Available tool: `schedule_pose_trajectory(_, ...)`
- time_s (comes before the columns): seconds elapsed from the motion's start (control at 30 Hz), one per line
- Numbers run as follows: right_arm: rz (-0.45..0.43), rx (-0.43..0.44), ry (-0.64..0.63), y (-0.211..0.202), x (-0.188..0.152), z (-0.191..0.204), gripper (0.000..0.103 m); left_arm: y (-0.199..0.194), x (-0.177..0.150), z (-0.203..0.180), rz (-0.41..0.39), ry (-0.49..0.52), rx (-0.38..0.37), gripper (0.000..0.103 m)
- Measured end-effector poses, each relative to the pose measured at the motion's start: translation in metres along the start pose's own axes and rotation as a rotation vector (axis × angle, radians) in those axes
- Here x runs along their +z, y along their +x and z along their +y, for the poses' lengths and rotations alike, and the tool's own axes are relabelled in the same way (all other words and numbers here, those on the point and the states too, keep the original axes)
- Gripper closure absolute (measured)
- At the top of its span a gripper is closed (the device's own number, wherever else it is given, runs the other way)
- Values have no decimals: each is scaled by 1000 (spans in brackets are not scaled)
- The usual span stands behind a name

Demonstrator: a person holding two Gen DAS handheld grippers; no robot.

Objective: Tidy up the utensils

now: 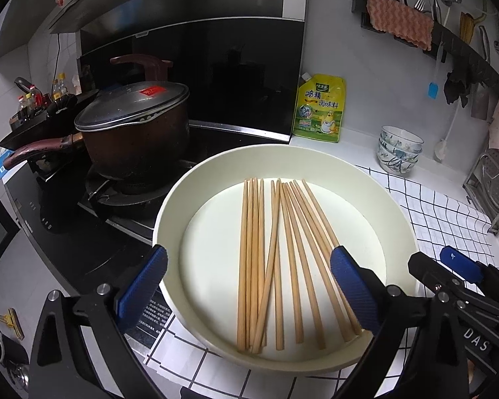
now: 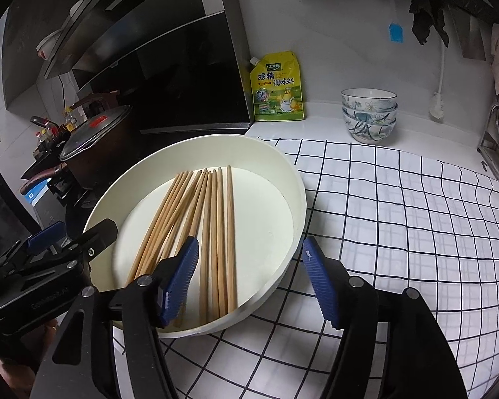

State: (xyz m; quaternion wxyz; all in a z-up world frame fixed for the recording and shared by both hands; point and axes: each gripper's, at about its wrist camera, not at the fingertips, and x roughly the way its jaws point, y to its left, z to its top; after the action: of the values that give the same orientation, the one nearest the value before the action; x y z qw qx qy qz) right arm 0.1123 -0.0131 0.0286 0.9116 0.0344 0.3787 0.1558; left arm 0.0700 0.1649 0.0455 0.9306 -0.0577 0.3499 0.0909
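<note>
Left wrist view, from left to right: a dark lidded pot (image 1: 133, 133) sits on the stove (image 1: 116, 199). Just beside it a round cream tray (image 1: 169, 206) rests on the table (image 1: 449, 219), which has a white cloth with a black grid. A bundle of wooden chopsticks (image 1: 279, 259) lies flat inside the tray, roughly side by side, a few crossing. The left gripper (image 1: 249, 286) hangs over the near part of the tray with its jaws spread wide, one on either side of the bundle, gripping nothing. Behind stand a yellow seasoning pouch (image 1: 319, 109) and stacked patterned bowls (image 1: 399, 149).

Right wrist view shows the right gripper (image 2: 249, 282) partly spread, straddling the tray's near rim: one blue pad lies over the chopsticks, the other outside the wall. It grips nothing.
</note>
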Motion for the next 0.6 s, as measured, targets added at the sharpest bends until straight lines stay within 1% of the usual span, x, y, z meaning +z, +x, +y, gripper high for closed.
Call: schedule_pose_trajectory(0.6, -6, -9, -1, -8, -6, 1, 37, -9, -3, 1, -2, -7, 16, 6)
